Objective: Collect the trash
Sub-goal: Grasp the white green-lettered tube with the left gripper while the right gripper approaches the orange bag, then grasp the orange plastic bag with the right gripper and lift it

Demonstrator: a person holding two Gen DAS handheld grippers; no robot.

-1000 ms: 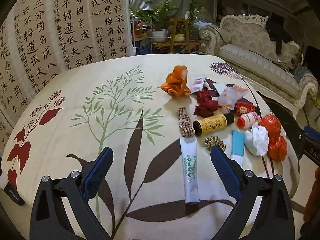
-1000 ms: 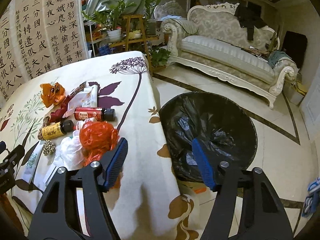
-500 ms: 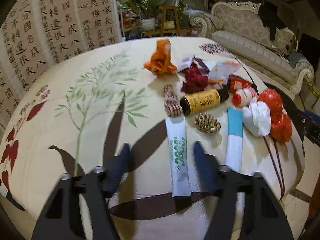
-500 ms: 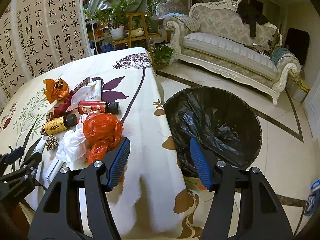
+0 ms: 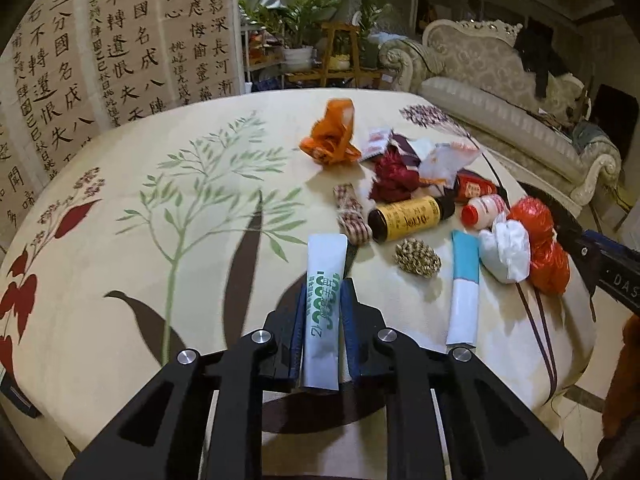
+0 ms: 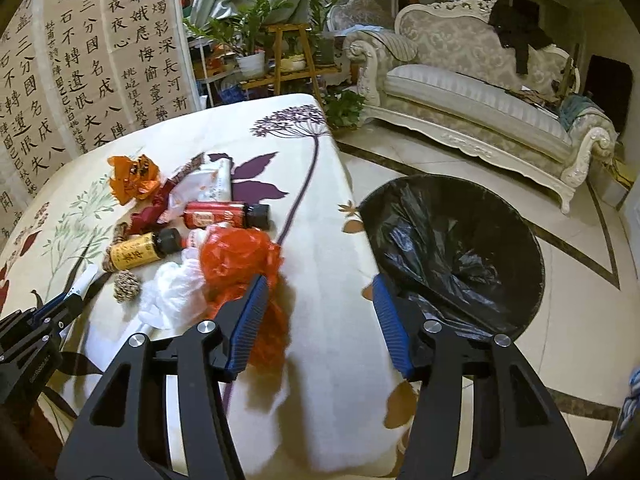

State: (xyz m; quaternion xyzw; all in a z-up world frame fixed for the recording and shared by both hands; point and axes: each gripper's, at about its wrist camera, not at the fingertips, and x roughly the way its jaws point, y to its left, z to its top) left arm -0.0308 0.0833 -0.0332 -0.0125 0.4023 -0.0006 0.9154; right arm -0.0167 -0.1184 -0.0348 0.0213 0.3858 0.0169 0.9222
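- Left gripper: closed on the lower half of the white tube with green lettering, blue pads pressed to both long edges; tube lying flat on the floral tablecloth, nozzle end toward the camera.
- Right gripper: jaws wide apart, holding nothing, poised above the table edge between the red plastic bag and the black-lined trash bin on the floor beside the table.
- Remaining trash clustered near the tube: yellow-labelled bottle, red bottle, small white bottle, blue-and-white tube, woven ball, white tissue wad, orange wrapper, dark red scraps.
- Risk 1: thin, soft tube squeezed edgewise, likely to buckle or slide out of the pads on lifting.
- Risk 2: cloth possibly pinched beneath the pads (contact not clearly visible); lifting would then drag the cloth and roll the bottles.
- Risk 3: long carry across the pile to the bin; low transit may knock the bottles or ball off the edge.
- Risk 4: right gripper in the path to the bin; collision possible.
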